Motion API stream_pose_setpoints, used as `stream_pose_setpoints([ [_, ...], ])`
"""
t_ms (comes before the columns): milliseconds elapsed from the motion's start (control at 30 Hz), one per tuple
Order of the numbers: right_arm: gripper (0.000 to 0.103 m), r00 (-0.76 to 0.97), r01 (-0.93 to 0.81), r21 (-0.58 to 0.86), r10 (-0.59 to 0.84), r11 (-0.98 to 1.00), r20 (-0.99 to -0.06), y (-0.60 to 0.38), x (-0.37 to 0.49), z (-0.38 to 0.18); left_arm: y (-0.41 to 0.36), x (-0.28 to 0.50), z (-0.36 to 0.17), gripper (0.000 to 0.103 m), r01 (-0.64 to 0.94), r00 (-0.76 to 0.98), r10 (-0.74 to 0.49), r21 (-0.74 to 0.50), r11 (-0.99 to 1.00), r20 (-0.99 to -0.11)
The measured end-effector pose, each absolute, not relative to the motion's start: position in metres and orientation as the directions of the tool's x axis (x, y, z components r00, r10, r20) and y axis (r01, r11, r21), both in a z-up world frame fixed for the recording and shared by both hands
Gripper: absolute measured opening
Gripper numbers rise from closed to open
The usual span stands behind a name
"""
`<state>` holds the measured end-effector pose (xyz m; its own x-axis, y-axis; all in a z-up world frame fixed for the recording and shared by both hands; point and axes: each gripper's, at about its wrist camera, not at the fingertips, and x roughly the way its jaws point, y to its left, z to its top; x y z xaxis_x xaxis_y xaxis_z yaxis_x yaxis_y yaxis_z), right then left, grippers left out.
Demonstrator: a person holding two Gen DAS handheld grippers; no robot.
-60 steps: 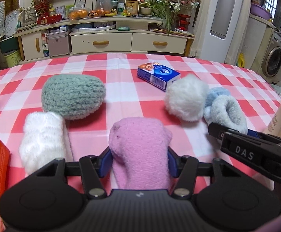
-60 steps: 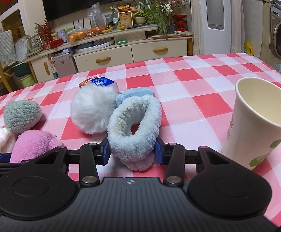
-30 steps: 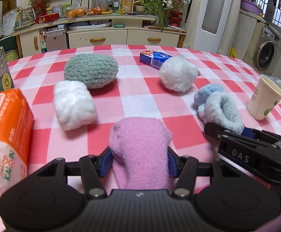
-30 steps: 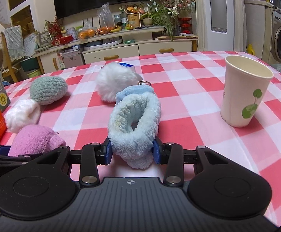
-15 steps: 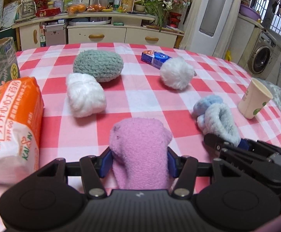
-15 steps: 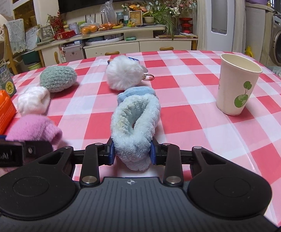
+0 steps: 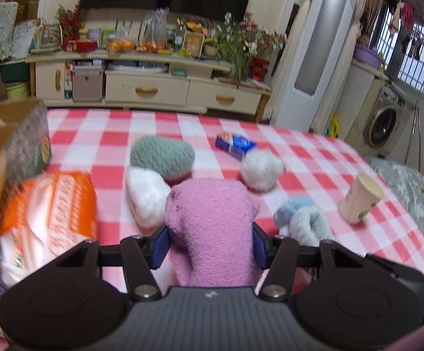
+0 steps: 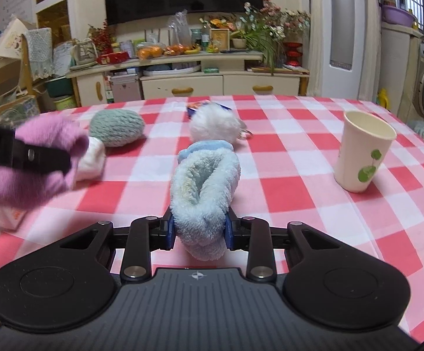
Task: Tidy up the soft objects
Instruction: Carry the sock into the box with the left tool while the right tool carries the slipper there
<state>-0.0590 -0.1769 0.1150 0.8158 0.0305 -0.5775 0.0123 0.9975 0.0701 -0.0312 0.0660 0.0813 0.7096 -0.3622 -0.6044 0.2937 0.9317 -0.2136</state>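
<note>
Over the red-and-white checked table (image 8: 285,158), the left gripper (image 7: 210,245) has its two blue-padded fingers pressed into the sides of a pink fuzzy roll (image 7: 212,228), which it carries raised off the cloth; from the right wrist view the same pink roll (image 8: 33,158) floats blurred at the left edge with a black finger across it. The right gripper (image 8: 198,231) is closed on a pale blue fluffy bundle (image 8: 204,193), squeezing its near end while the far end stretches forward along the table; whether that far end rests on the cloth I cannot tell. From the left side that blue bundle (image 7: 305,219) shows just right of the pink one. Farther back lie a grey-green knitted lump (image 7: 162,156) and a white fuzzy roll (image 7: 146,196) touching each other, and a white pompom (image 7: 260,169) just in front of a small blue carton (image 7: 235,144). A paper cup (image 8: 363,150) with green dots stands upright to the right, well apart from the soft things. An orange-and-white packet (image 7: 48,213) lies at the left, beside a cardboard box (image 7: 16,137).
</note>
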Motion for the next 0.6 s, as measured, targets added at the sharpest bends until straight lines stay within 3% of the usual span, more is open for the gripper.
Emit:
stream_pose_setpoints([
  [600,0.037,0.851,-0.194,0.094,0.215,0.976,-0.479,-0.124,-0.032,0.160,0.141,-0.021,0.129,0.055,0.107,0.867,-0.197,-0.215,0.971,-0.458],
])
